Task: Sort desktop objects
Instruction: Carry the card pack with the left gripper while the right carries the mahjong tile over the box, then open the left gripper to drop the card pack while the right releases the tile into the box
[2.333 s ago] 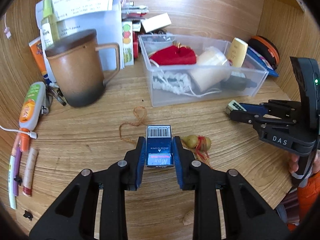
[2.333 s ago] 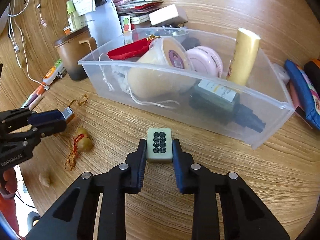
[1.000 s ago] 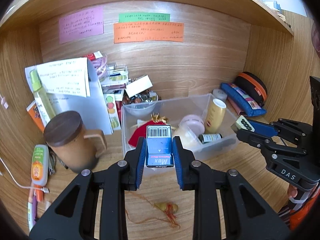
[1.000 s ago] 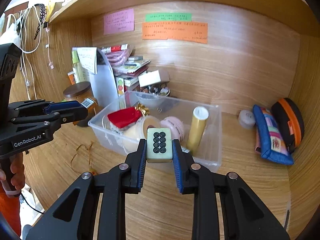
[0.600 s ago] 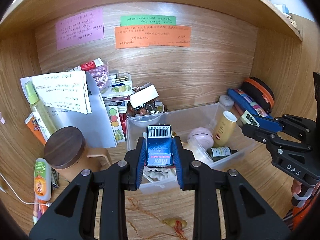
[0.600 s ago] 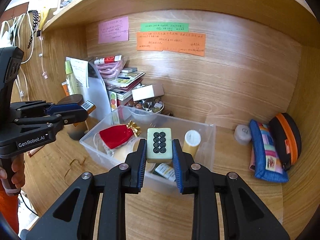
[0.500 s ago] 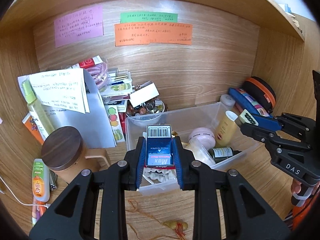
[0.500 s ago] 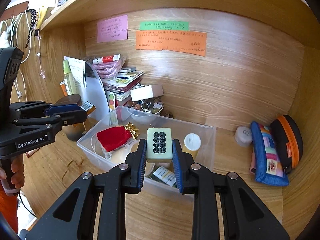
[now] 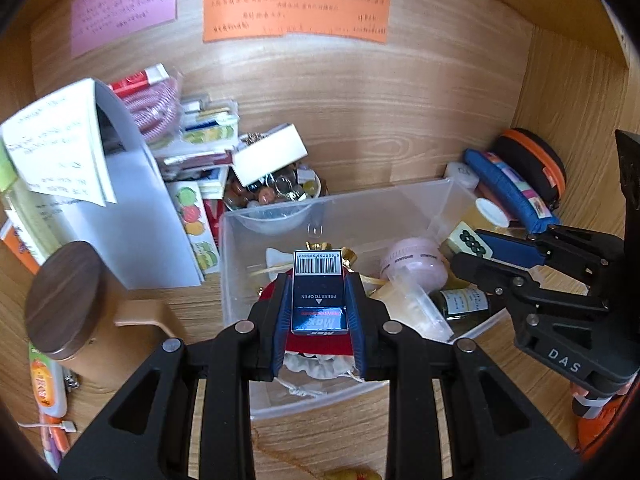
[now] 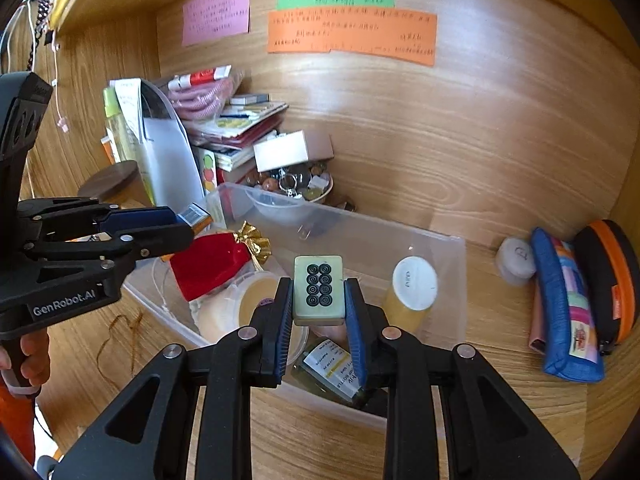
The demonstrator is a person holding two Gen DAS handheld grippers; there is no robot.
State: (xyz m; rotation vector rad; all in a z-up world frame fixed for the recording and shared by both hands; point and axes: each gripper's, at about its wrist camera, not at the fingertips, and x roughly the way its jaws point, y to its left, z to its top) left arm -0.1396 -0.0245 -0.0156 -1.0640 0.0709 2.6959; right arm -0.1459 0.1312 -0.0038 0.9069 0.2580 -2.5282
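Note:
My left gripper (image 9: 319,312) is shut on a small blue staple box (image 9: 319,292) with a barcode, held above the near left part of the clear plastic bin (image 9: 352,208). My right gripper (image 10: 319,300) is shut on a pale green mahjong tile (image 10: 319,290) with eight black rings, hanging over the bin (image 10: 448,280). In the left wrist view the right gripper (image 9: 466,250) comes in from the right with the tile (image 9: 469,240). The right wrist view shows the left gripper (image 10: 188,226) at the left with the box (image 10: 195,213). A red pouch (image 10: 212,266), a yellow bottle (image 10: 412,288), a pink jar (image 9: 414,262) and a dark bottle (image 9: 464,302) lie inside.
A brown lidded mug (image 9: 76,304) stands left of the bin. Behind it are papers (image 9: 72,160), stacked booklets, a white box (image 9: 270,154) and a bowl of trinkets (image 9: 276,194). A blue pouch (image 10: 566,304) and an orange-rimmed case (image 10: 612,276) lie at the right wall. A brown cord (image 10: 120,336) lies on the desk.
Both grippers have moved forward and slightly down with their loads, from in front of the bin to over its contents. The bin looms larger in both views.

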